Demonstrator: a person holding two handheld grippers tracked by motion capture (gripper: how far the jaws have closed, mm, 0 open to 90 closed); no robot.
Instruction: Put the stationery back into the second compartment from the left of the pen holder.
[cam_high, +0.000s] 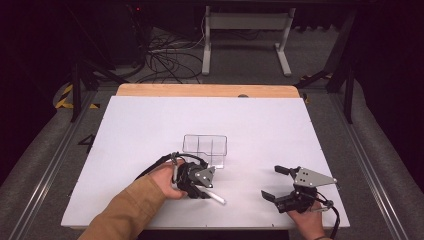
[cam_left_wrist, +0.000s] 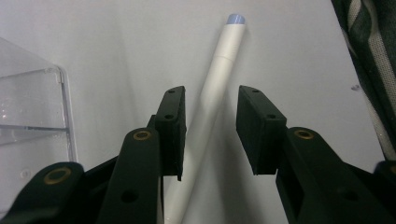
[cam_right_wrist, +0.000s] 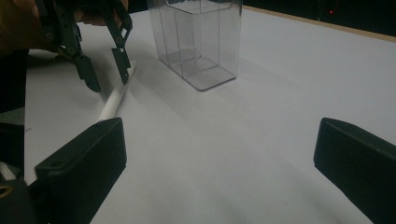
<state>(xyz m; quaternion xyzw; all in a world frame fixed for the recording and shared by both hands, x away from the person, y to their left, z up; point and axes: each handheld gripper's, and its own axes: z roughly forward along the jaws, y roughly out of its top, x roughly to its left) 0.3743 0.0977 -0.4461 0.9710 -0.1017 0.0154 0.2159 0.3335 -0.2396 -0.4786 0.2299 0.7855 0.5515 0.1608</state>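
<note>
Left gripper view: left gripper jaws straddle white pen, one pad touching, other apart, not clamped. Pen lies flat on table just beside clear box. Risk: uneven closing rolls pen away. Right gripper jaws wide, empty.

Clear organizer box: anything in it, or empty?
Empty. The clear organizer box stands upright, its bare floor visible through its walls; the white pen lies outside on the table.
</note>
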